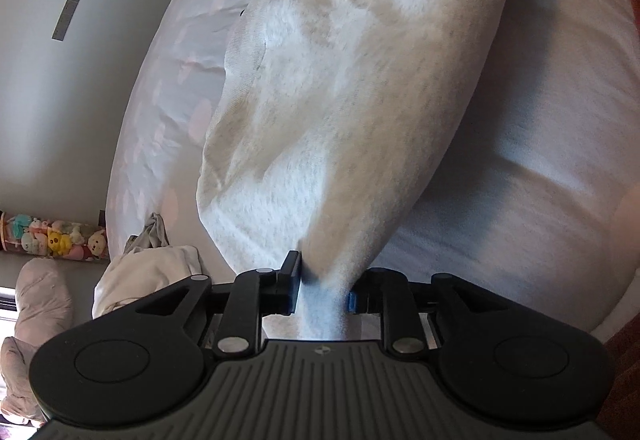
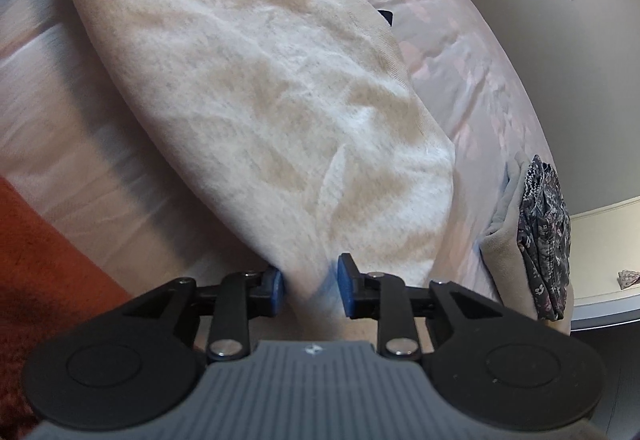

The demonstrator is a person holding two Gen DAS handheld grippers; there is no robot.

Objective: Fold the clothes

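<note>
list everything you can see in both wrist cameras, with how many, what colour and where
fleecy garment: one, cream, spread on the bed, its near edge running between both grippers' fingers
bed sheet: one, pale with faint pink spots, under the garment
folded clothes: one stack, beige beneath a dark floral piece, right edge of the bed in the right view
crumpled clothes: one pile, white and grey, left edge of the bed in the left view
plush toys: one row, multicoloured, by the wall
rug: one, orange-red, on the floor
left gripper: one, black, jaws parted around the fabric
right gripper: one, black with blue pads, jaws parted around the fabric
</note>
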